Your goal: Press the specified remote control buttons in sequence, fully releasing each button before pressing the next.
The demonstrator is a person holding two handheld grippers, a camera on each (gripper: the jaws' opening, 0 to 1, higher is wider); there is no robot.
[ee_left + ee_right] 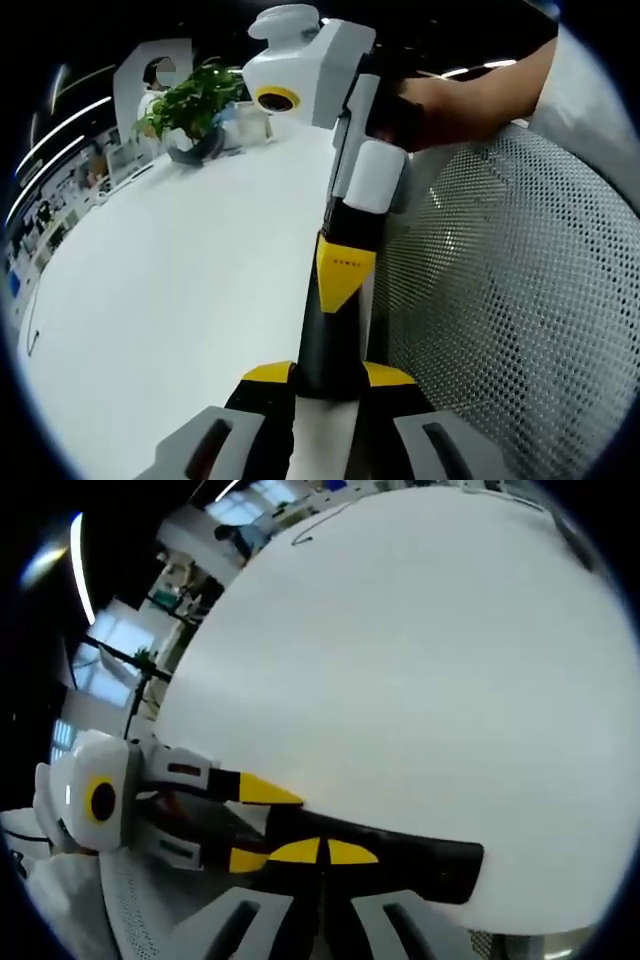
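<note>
A long black remote [420,865] lies over the near edge of the white table [400,660]. My left gripper [330,378] is shut on one end of it, a yellow tip on each side. From this end the remote [328,350] looks short, and its buttons are hidden. My right gripper [322,852] has its yellow tips shut together, and they meet the remote's side close to the left gripper [262,825]. Seen from the left gripper view, the right gripper [345,275] comes down from above, held by a hand [460,100].
A potted plant [195,105] stands at the table's far end. A grey mesh chair back [500,300] rises close on the right, beside the table [180,300]. Office shelves and windows lie beyond the table.
</note>
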